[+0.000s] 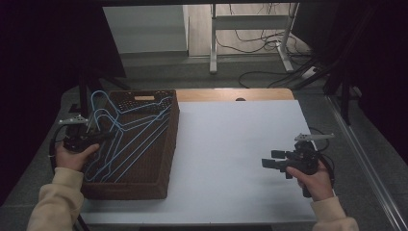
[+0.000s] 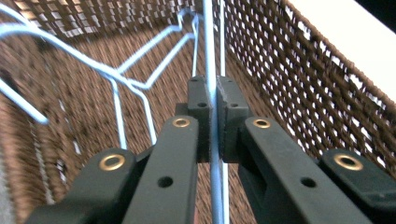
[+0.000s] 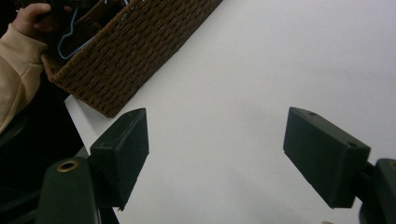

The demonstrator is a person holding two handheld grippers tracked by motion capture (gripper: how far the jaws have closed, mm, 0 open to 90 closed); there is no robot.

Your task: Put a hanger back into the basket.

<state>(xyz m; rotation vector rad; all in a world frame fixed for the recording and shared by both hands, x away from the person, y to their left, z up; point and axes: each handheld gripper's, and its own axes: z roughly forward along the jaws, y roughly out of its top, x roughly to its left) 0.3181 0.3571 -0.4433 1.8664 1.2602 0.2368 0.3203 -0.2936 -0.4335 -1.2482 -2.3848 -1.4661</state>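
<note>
Clamping a hanger in the basket for lifting, the left gripper is working while the right gripper is waiting, jaws apart, over the tabletop.

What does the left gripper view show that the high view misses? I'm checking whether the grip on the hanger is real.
Left gripper view: the left hand-held gripper has its pads shut on one blue hanger wire inside the wicker basket.

High view: the right hand-held gripper is open above the white table, and several blue hangers lie stacked in the basket.

Both: basket, hangers, left hand-held gripper.
</note>
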